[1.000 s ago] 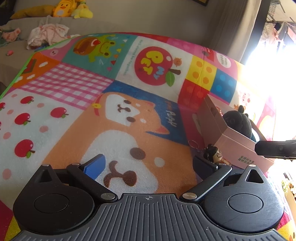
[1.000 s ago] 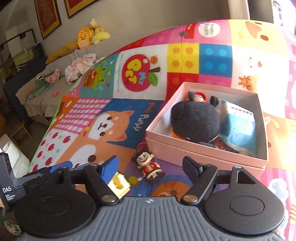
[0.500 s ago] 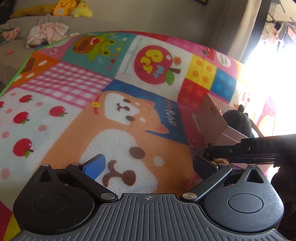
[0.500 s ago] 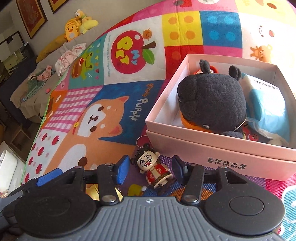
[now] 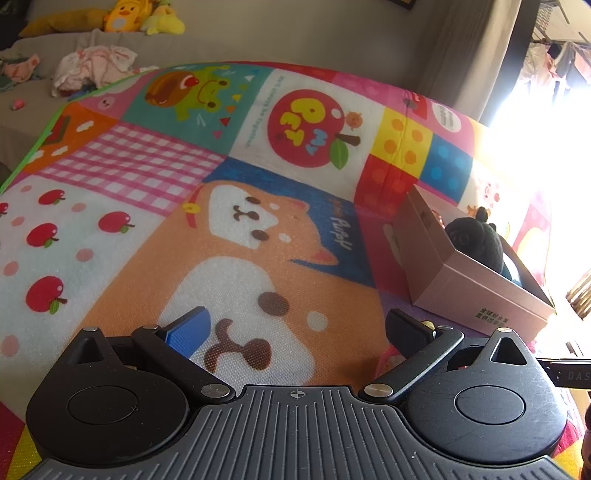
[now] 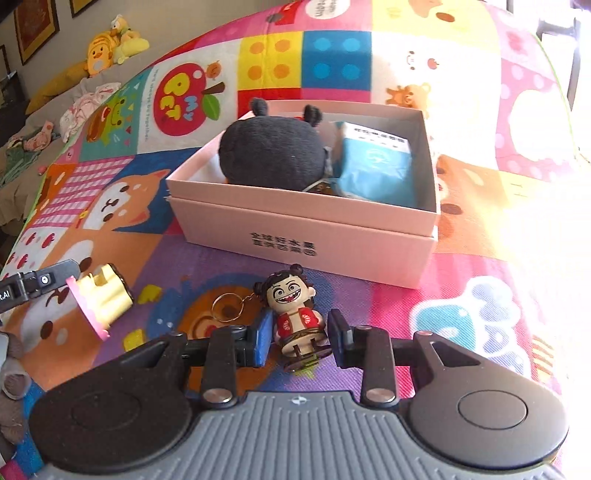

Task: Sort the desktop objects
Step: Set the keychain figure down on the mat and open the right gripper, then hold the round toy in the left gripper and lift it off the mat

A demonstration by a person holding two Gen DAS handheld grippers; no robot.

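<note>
Right gripper (image 6: 299, 338): jaws have just been opening and stand apart around a figurine (image 6: 295, 314), pads just clear of it. Figurine lies on the mat (image 6: 424, 314) at 6 o'clock of the pink box (image 6: 314, 236), keyring at its 9 o'clock. Box holds a black plush (image 6: 273, 147) and blue packet (image 6: 373, 166). Yellow toy (image 6: 105, 295) at the figurine's 9 o'clock. Left gripper (image 5: 295, 328): wide open, empty, over the mat.

Bright patchwork cartoon play mat (image 5: 258, 206) covers the surface — apples, puppy, frog panels. Beyond it, a beige sofa (image 5: 44, 51) with yellow duck plush toys (image 5: 122, 16) and crumpled pink-white clothes (image 5: 96, 66). Framed pictures (image 6: 37, 26) on wall.
</note>
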